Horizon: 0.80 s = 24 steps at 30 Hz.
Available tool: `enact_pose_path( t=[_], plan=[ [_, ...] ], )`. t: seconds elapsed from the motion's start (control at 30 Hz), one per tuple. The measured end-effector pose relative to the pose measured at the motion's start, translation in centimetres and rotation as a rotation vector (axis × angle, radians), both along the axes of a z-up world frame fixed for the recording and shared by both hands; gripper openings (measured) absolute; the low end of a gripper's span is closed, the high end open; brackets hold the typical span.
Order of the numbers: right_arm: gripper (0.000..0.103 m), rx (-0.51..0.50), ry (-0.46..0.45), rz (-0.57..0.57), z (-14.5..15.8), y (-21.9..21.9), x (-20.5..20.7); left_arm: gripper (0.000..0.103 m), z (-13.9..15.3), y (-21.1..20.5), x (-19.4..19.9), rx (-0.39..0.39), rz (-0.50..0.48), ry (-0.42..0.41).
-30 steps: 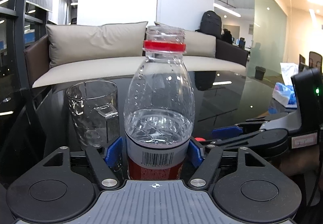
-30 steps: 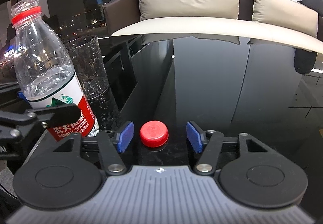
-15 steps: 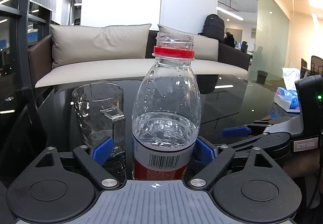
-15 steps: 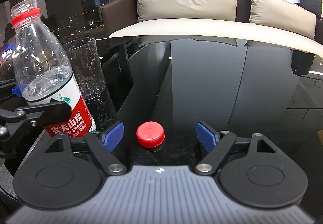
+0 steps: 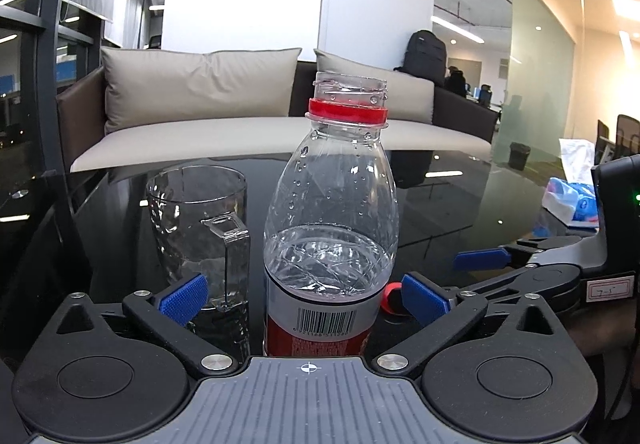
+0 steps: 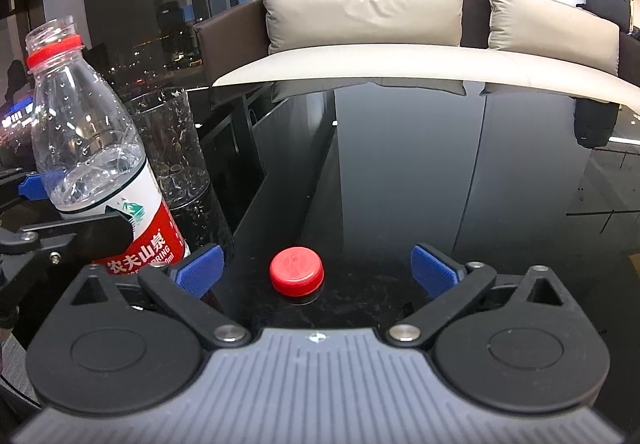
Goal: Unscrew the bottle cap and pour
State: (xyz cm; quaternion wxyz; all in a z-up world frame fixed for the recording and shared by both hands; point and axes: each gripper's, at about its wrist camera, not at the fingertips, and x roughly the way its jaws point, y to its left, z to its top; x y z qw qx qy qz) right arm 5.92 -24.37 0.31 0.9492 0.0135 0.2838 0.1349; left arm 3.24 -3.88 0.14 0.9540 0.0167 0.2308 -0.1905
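Observation:
An uncapped clear water bottle (image 5: pixel 330 228) with a red neck ring and red label stands upright on the black glass table, part full; it also shows in the right wrist view (image 6: pixel 92 148). My left gripper (image 5: pixel 304 294) is open, its blue pads clear of the bottle on both sides. A clear glass mug (image 5: pixel 198 228) stands just left of the bottle, also seen behind it (image 6: pixel 170 148). The red cap (image 6: pixel 296 271) lies on the table between the pads of my open right gripper (image 6: pixel 316 268), touching neither. The right gripper shows at the right of the left view (image 5: pixel 484 258).
The black glass table (image 6: pixel 420 172) stretches ahead. A beige cushioned bench (image 5: pixel 240 124) runs along its far edge. A blue-and-white tissue pack (image 5: pixel 572 202) lies on the table at the far right.
Both grippers have opened wide: the left let go of the bottle, the right let go of the cap. Bottle and cap stay standing on the table.

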Motion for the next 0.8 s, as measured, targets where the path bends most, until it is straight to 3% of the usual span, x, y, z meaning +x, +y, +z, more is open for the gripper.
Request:
enact_pose_path(
  t=[0.8],
  plan=[
    [0.102,0.009,-0.003,0.002,0.24,0.38,-0.53,0.102,0.42,0.03,-0.26,-0.010,-0.006,-0.001]
  ],
)
